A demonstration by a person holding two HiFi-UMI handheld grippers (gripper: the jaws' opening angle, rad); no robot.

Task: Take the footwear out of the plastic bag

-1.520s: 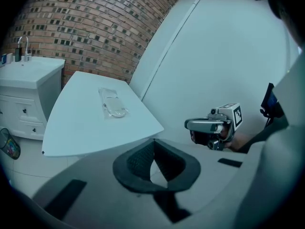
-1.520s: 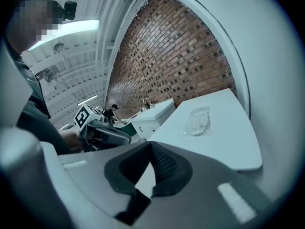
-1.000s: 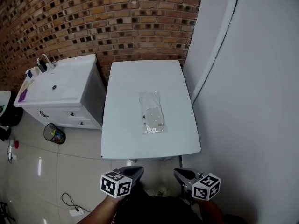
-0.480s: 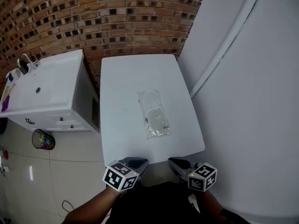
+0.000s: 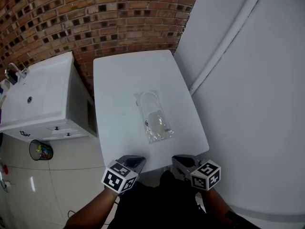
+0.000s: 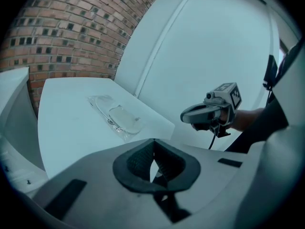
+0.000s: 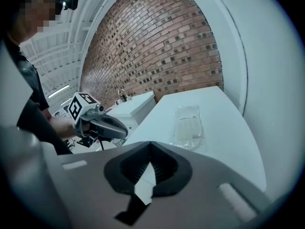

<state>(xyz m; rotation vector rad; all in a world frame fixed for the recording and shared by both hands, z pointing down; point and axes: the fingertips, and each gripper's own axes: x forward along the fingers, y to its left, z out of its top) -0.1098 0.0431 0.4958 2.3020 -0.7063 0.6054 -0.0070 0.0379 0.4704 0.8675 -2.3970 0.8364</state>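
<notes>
The left gripper [image 5: 132,161], jaws closed and empty, is held just off the near edge of the white table [image 5: 119,89]. A clear, crinkled plastic bag [image 5: 153,116] lies mid-table, the pale footwear [image 5: 159,124] inside hard to make out. The right gripper [image 5: 180,161] is likewise closed on nothing.

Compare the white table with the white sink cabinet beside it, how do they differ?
The table bears a clear plastic bag on its flat top; the sink cabinet holds a basin and faucet. The sink cabinet has drawers in front; the table has none. Both are white and stand against the brick wall.
</notes>
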